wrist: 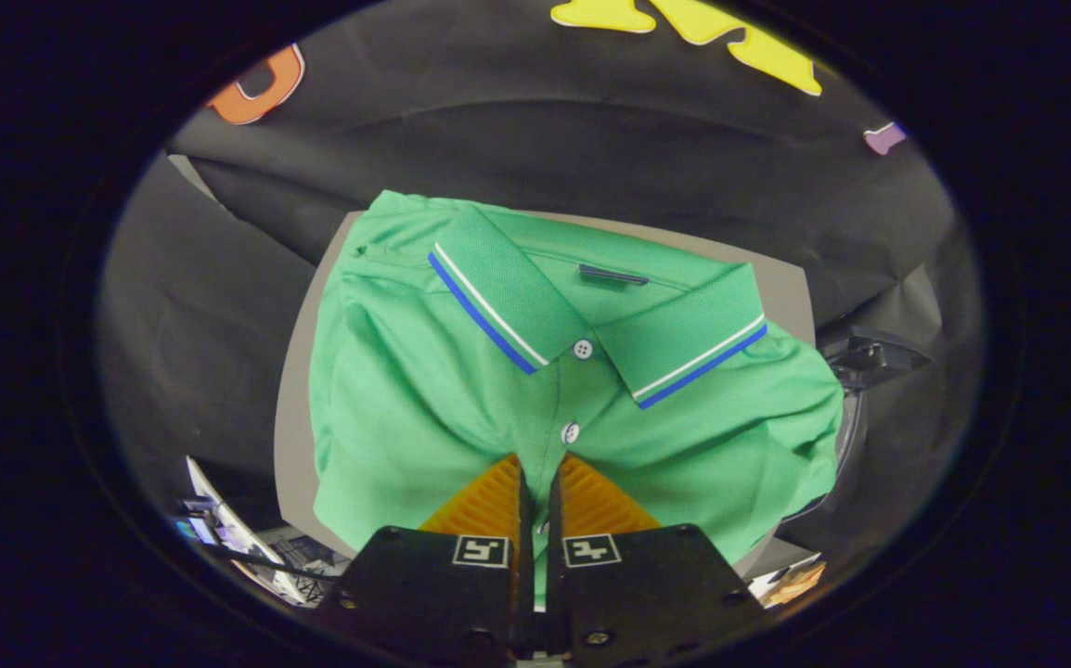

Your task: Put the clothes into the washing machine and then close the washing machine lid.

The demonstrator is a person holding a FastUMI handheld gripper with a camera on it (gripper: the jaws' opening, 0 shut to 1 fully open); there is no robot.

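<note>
Tongs nearly closed, pinching green polo shirt at placket; shirt over grey table.

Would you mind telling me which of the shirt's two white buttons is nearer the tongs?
The lower button, just ahead of the tongs, which pinch the shirt; the upper button sits at the collar.

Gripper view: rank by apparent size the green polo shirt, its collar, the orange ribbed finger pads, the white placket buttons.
1. Green polo shirt
2. Collar
3. Orange ribbed finger pads, pinching the shirt; nearness inflates them
4. White placket buttons
</note>
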